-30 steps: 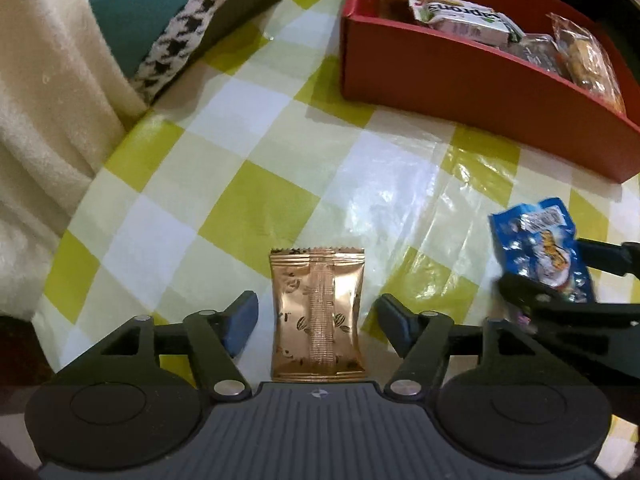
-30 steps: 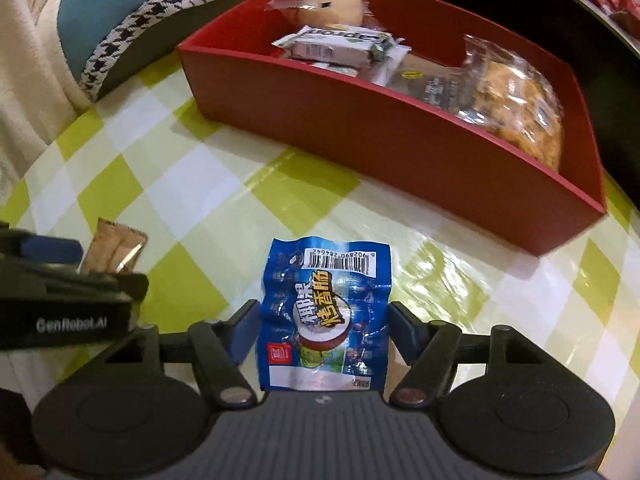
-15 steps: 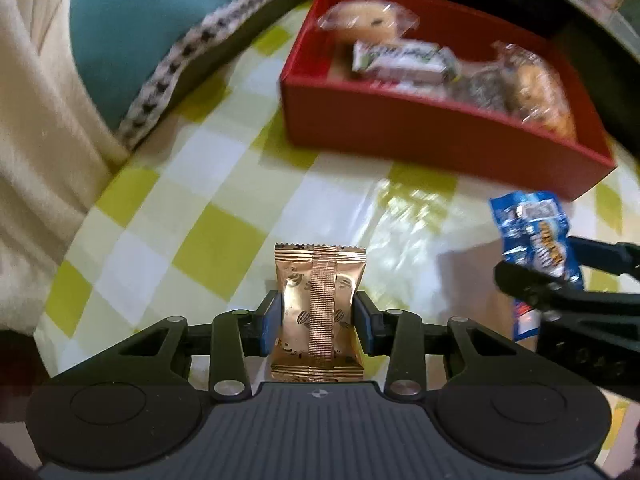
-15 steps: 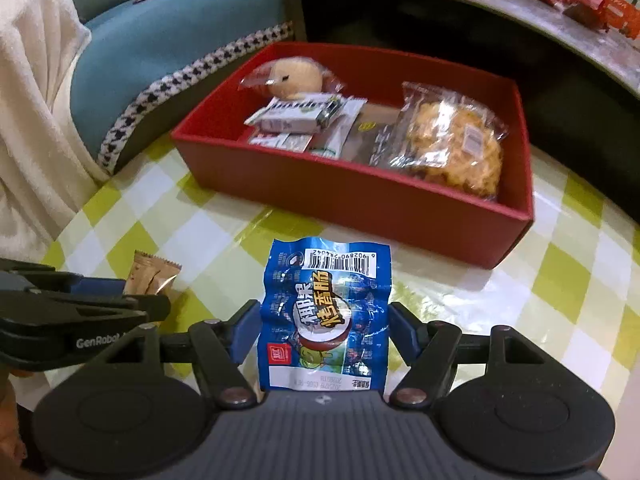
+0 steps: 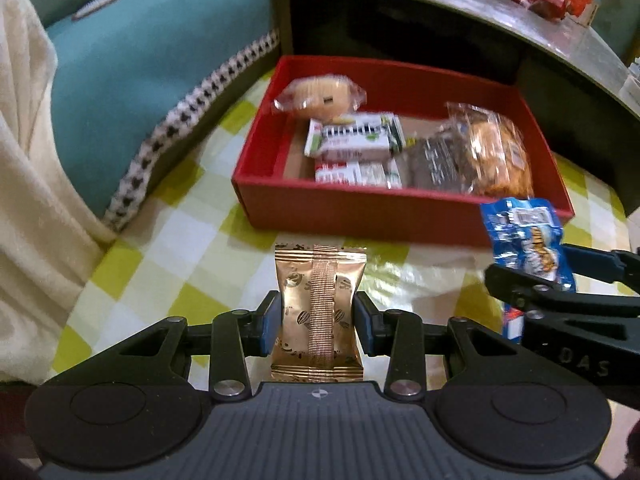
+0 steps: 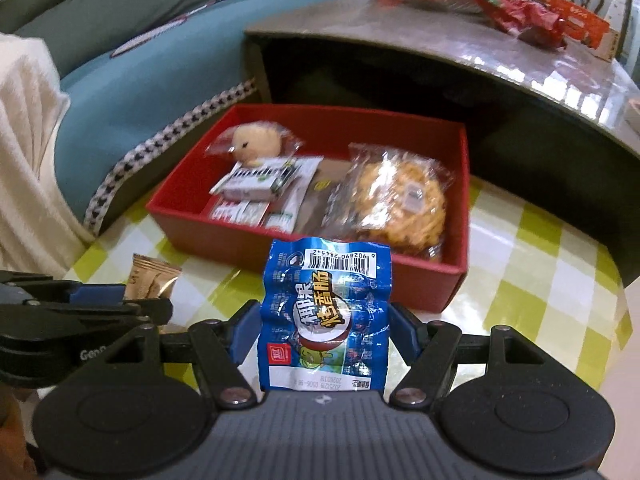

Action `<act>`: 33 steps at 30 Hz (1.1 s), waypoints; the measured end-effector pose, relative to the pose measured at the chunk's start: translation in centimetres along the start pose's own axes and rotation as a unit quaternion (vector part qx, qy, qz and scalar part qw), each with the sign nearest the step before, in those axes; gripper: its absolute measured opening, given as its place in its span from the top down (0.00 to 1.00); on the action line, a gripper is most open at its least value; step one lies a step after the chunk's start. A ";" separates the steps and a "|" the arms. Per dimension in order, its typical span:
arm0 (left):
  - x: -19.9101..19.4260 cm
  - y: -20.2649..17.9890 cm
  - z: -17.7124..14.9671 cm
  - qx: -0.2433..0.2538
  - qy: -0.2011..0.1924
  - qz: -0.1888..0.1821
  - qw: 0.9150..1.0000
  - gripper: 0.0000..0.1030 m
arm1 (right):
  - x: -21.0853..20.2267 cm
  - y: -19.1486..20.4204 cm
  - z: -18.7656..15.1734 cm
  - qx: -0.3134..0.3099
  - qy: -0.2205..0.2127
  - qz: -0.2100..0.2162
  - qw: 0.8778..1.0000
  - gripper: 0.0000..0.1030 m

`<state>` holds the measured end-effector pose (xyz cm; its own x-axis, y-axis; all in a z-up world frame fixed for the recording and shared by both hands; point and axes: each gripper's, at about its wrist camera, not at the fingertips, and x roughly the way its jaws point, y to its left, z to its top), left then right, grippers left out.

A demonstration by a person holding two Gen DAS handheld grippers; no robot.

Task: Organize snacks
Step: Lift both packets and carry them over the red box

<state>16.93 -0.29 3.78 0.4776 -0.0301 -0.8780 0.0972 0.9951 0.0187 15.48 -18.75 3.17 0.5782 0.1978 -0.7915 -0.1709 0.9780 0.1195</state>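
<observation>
My left gripper [image 5: 318, 322] is shut on a gold snack packet [image 5: 318, 312], held above the yellow-checked tablecloth. My right gripper [image 6: 322, 330] is shut on a blue snack packet [image 6: 326, 308], also lifted off the table. Each gripper shows in the other's view: the right one with the blue packet [image 5: 528, 240] at the right edge, the left one with the gold packet [image 6: 150, 278] at the left. Ahead lies a red box [image 5: 352, 210] [image 6: 460, 216] that holds several wrapped snacks, among them a round cake [image 6: 256, 142] and a golden pastry [image 6: 400, 200].
A teal cushion with houndstooth trim [image 5: 152, 80] and a cream blanket [image 5: 28, 184] border the table on the left. Behind the box rises a dark low table [image 6: 460, 64] with fruit and red packets [image 6: 532, 12] on top.
The left gripper shut on the gold packet and lifted it. Both grippers rose with their packets, and the views tilted up so the whole red box and the low table came into sight.
</observation>
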 end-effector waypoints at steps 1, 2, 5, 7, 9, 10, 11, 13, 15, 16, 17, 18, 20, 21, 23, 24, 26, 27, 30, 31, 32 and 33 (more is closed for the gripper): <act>-0.1 -0.1 0.2 0.002 -0.003 0.000 1.000 0.55 | -0.2 -0.3 0.2 0.003 -0.004 -0.001 1.000 0.29; -0.1 -0.2 0.5 0.003 -0.007 -0.001 1.000 0.55 | -0.3 -0.5 0.4 0.005 -0.008 -0.003 1.000 0.29; 0.0 -0.6 1.2 0.006 -0.016 0.004 1.000 0.55 | -0.7 -0.9 1.1 0.009 -0.019 -0.008 1.000 0.29; 0.1 -0.7 1.8 0.006 -0.019 0.004 1.000 0.55 | -0.7 -1.0 1.5 0.011 -0.025 -0.011 1.000 0.29; 0.2 -0.8 2.3 0.006 -0.024 0.006 1.000 0.55 | -0.6 -1.1 1.8 0.013 -0.028 -0.013 0.999 0.29; 0.3 -0.9 2.5 0.006 -0.024 0.008 1.000 0.55 | -0.5 -1.1 1.9 0.012 -0.029 -0.014 0.999 0.29; 0.4 -0.9 2.8 0.005 -0.024 0.009 1.000 0.55 | -0.4 -1.1 2.1 0.012 -0.029 -0.015 0.999 0.29; 0.7 -0.9 3.2 0.000 -0.023 0.008 1.000 0.55 | -0.2 -1.1 2.4 0.015 -0.030 -0.015 0.999 0.29; 0.8 -1.0 3.6 -0.001 -0.024 0.007 1.000 0.55 | -0.1 -1.1 2.5 0.016 -0.032 -0.014 0.999 0.29; 0.9 -1.1 3.8 0.000 -0.025 0.008 1.000 0.55 | -0.1 -1.1 2.6 0.016 -0.032 -0.013 0.999 0.29; 1.0 -1.1 3.9 -0.001 -0.025 0.008 1.000 0.55 | 0.0 -1.1 2.7 0.016 -0.034 -0.012 0.999 0.29; 1.0 -1.2 4.1 -0.001 -0.025 0.007 1.000 0.55 | 0.0 -1.1 2.8 0.017 -0.035 -0.012 0.999 0.29; 1.1 -1.2 4.3 -0.001 -0.028 0.008 1.000 0.55 | 0.1 -1.2 3.1 0.018 -0.036 -0.012 0.999 0.29; 1.1 -1.3 4.5 0.000 -0.029 0.009 1.000 0.55 | 0.1 -1.3 3.2 0.019 -0.037 -0.012 0.999 0.29; 1.1 -1.3 4.7 0.001 -0.033 0.012 0.999 0.55 | 0.1 -1.5 3.3 0.021 -0.039 -0.014 0.999 0.29; 1.0 -1.3 4.8 0.000 -0.035 0.013 0.999 0.55 | 0.1 -1.6 3.3 0.023 -0.040 -0.015 0.999 0.29; 1.1 -1.3 5.1 -0.001 -0.036 0.012 0.999 0.55 | 0.1 -1.9 3.5 0.027 -0.042 -0.015 0.999 0.29; 1.1 -1.2 5.2 -0.003 -0.036 0.012 0.999 0.55 | 0.1 -2.1 3.6 0.029 -0.044 -0.016 0.999 0.29; 1.3 -1.3 5.5 -0.004 -0.038 0.011 0.999 0.55 | 0.1 -2.4 4.0 0.032 -0.047 -0.017 0.998 0.29; 1.3 -1.3 5.6 -0.004 -0.040 0.012 0.999 0.55 | 0.2 -2.5 4.1 0.034 -0.048 -0.017 0.998 0.29; 1.3 -1.4 5.7 -0.004 -0.042 0.013 0.999 0.55 | 0.2 -2.6 4.2 0.035 -0.049 -0.017 0.998 0.29; 1.4 -1.4 5.8 -0.003 -0.043 0.014 0.999 0.55 | 0.3 -2.7 4.4 0.036 -0.049 -0.017 0.998 0.29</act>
<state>22.51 -2.27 5.34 0.5541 -0.0099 -0.8324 0.0771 0.9962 0.0394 19.60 -21.04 5.21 0.6591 0.1665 -0.7334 -0.0937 0.9858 0.1395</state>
